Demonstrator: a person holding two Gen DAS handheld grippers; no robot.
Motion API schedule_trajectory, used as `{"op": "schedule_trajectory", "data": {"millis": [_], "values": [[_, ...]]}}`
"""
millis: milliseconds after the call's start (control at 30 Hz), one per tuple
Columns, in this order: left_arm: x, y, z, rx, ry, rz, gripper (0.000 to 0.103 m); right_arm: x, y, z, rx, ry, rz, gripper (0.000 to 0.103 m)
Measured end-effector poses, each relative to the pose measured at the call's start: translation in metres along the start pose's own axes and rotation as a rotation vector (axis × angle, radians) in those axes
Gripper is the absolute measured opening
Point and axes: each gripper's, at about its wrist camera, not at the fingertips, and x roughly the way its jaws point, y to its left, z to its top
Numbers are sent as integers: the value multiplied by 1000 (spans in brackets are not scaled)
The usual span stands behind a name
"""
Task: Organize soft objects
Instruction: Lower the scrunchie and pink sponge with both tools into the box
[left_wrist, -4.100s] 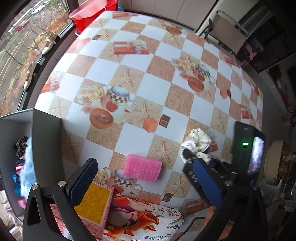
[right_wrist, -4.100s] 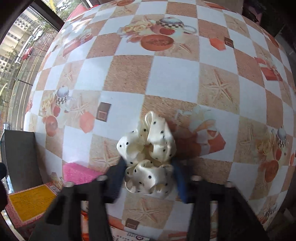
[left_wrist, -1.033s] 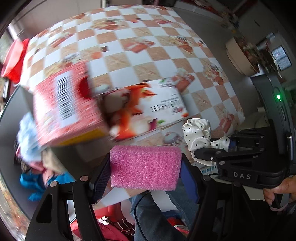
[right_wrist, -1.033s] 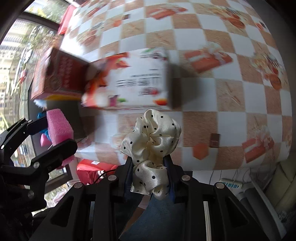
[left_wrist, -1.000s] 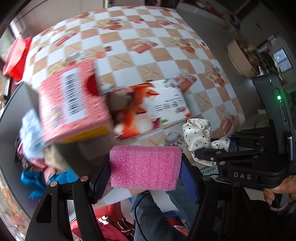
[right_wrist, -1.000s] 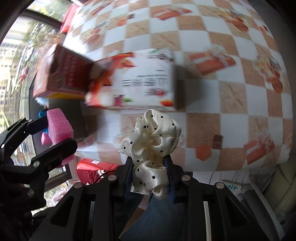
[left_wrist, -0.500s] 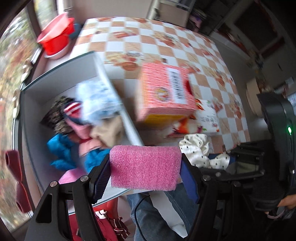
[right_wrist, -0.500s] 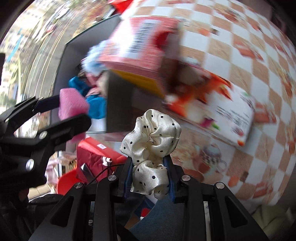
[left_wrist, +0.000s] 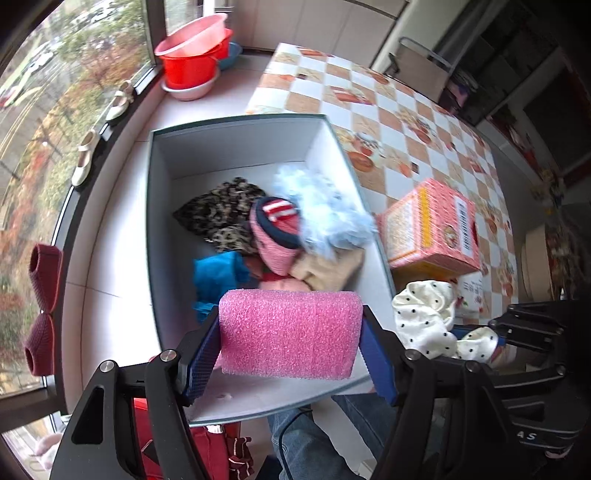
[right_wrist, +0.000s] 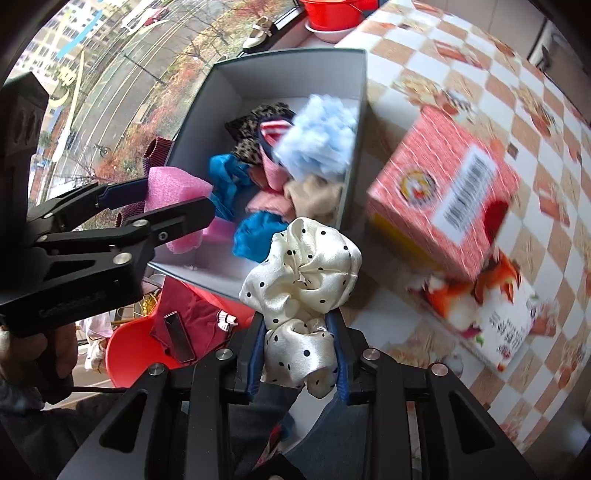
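Already the grey box (left_wrist: 236, 155) held several soft bits; left claw (left_wrist: 290, 334) clamped the pink sponge (left_wrist: 290, 332), right claw (right_wrist: 301, 350) pinched the dotted scrunchie (right_wrist: 303, 266), both seemingly undropped.

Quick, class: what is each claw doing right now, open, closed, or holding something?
Left claw: closed on the pink sponge, above the grey box.
Right claw: closed on the polka-dot scrunchie.

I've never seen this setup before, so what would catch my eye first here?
The pink foam sponge clamped in the left gripper over the near end of the grey box of soft items. Beside it, the right gripper squeezes a cream polka-dot scrunchie by the box's table-side wall.
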Motion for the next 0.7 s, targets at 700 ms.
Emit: {"op": "schedule_trajectory", "data": {"millis": [700], "values": [[11, 22, -5, -46, 7, 48, 73, -5, 29, 22, -52, 12, -37, 33]]}}
